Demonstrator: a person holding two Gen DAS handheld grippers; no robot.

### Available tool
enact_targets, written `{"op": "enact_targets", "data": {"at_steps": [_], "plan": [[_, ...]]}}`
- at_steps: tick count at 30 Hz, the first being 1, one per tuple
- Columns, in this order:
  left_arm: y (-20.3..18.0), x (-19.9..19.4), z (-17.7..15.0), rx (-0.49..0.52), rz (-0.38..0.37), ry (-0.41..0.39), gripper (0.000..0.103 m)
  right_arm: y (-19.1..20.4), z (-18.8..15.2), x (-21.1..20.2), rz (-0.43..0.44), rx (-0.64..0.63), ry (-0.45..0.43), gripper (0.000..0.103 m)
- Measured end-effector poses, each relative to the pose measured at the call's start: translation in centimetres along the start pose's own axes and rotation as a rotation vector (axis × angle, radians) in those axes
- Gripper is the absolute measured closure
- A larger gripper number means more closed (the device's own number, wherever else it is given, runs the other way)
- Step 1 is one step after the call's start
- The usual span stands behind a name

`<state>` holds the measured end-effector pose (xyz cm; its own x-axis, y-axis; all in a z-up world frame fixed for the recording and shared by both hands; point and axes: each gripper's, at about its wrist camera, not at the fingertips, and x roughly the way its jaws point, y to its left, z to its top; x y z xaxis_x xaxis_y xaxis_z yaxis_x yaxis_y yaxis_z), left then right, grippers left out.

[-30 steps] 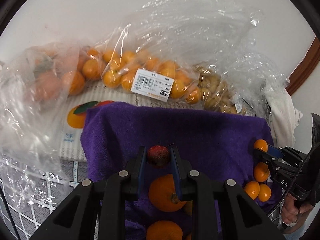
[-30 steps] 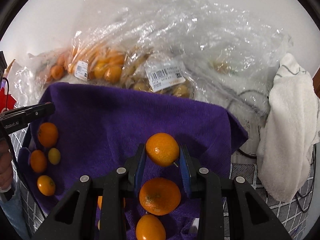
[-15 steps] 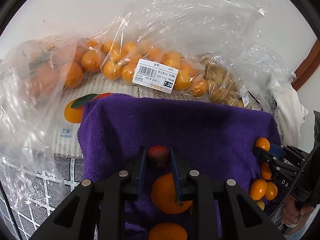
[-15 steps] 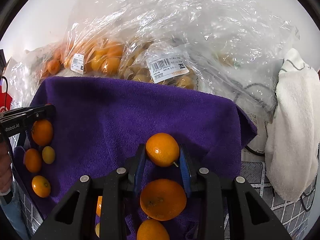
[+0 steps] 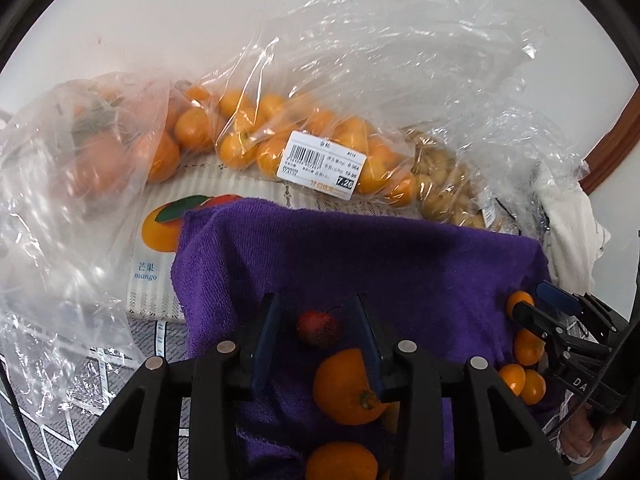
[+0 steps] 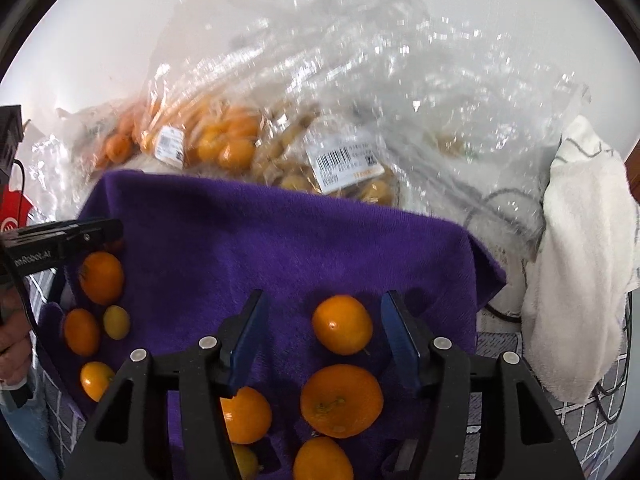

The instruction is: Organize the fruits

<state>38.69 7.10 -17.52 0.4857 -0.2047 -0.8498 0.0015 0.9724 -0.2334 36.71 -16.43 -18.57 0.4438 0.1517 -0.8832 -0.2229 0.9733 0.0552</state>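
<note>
A purple towel (image 5: pixel 380 256) lies on the table, also in the right wrist view (image 6: pixel 260 240). My left gripper (image 5: pixel 318 330) is open, and a small red fruit (image 5: pixel 318 328) lies on the towel between its fingers, with gaps on both sides. A big orange (image 5: pixel 344 386) lies just behind it. My right gripper (image 6: pixel 324 328) is open wide around a small orange (image 6: pixel 342 324) that rests on the towel. More oranges (image 6: pixel 340 400) lie in a row below it. Small oranges (image 6: pixel 100 278) lie at the towel's left side.
Clear plastic bags of oranges (image 5: pixel 280 144) and of yellowish fruit (image 6: pixel 320 168) lie behind the towel. A mango box (image 5: pixel 160 248) sits under the towel's left corner. A white cloth (image 6: pixel 576 248) lies to the right.
Both grippers have opened. The red fruit and the small orange have been let go and now rest on the purple towel.
</note>
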Motion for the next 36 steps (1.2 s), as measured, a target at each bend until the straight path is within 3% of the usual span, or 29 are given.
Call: {"op": "enact_targets", "data": {"at_steps": [9, 15, 22, 25, 27, 28, 30, 36], "plan": [[-1.9, -3.4, 0.3, 0.077, -0.011, -0.038, 0.063, 0.3, 0.8, -6.2, -0.004, 0.037, -0.078, 0.042], [-3.8, -7.6, -1.0, 0.106, 0.007, -0.076, 0.06, -0.2, -2.2, -13.4, -0.004, 0.112, -0.13, 0.042], [-5.8, -15.1, -7.3, 0.111, 0.022, -0.164, 0.047, -0.8, -7.9, -20.3, -0.026, 0.205, -0.163, 0.042], [-7.0, -17.9, -10.4, 0.155, 0.087, -0.197, 0.045, -0.8, -10.6, -22.0, -0.064, 0.238, -0.111, 0.042], [-7.4, -19.8, -12.4, 0.156, 0.116, -0.21, 0.043, -0.4, -12.7, -23.7, -0.113, 0.235, -0.12, 0.041], [-7.5, -20.8, -13.5, 0.149, 0.11, -0.214, 0.042, -0.2, -13.6, -24.4, -0.122, 0.233, -0.13, 0.04], [-7.5, -22.3, -14.9, 0.128, 0.092, -0.221, 0.037, 0.1, -15.8, -26.0, -0.138, 0.238, -0.155, 0.023], [-8.8, -26.5, -19.8, 0.137, 0.108, -0.274, 0.024, 1.4, -21.2, -30.0, -0.186, 0.21, -0.221, 0.011]]}}
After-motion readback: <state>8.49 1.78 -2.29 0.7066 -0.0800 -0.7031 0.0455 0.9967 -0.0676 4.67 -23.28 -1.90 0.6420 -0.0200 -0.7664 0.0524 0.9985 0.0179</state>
